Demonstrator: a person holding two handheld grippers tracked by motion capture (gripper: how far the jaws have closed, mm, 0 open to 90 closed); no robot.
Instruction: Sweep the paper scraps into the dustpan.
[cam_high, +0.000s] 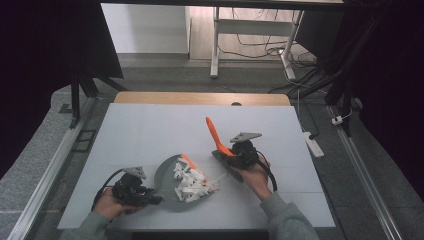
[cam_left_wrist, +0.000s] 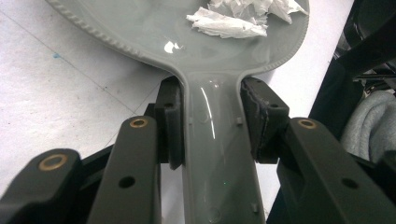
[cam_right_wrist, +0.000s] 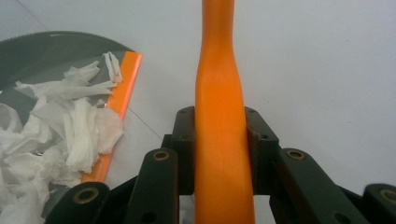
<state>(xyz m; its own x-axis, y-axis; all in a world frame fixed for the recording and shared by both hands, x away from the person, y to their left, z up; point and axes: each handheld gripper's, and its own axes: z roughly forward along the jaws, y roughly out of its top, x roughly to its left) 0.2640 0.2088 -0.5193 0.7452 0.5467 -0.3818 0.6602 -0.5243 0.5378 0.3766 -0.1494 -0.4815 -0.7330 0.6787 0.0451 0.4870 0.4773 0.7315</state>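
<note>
A grey dustpan (cam_high: 167, 180) lies flat on the white tabletop (cam_high: 150, 130), near the front edge and a bit left of the middle; a heap of torn white paper scraps (cam_high: 192, 184) sits on it, piled toward its right side; an orange strip (cam_right_wrist: 122, 88) runs along the pan's open edge, and some scraps hang over that strip; in the left gripper view a few scraps (cam_left_wrist: 229, 25) lie on the shiny grey pan (cam_left_wrist: 187, 42).

The left gripper (cam_high: 150, 198) is at the pan's left side, held by the person's left hand (cam_high: 107, 205); its jaws are pinching the pan's grey handle (cam_left_wrist: 217, 154), one black pad on each side.

Just right of the pan is the right gripper (cam_high: 231, 159), held by the right hand (cam_high: 255, 175); its jaws are pinching an orange handle (cam_right_wrist: 222, 140) of a brush (cam_high: 216, 137); the handle sticks up and tilts away toward the back of the tabletop; the dark brush head is down by the hand, close to the paper heap, and I cannot tell if it touches the scraps.

The rest of the tabletop around them is bare and white; behind it is a wooden edge (cam_high: 200, 98); farther back are white table legs (cam_high: 215, 45) and loose cables (cam_high: 260, 47) on the floor; a white power strip (cam_high: 313, 144) lies just off the right side.
</note>
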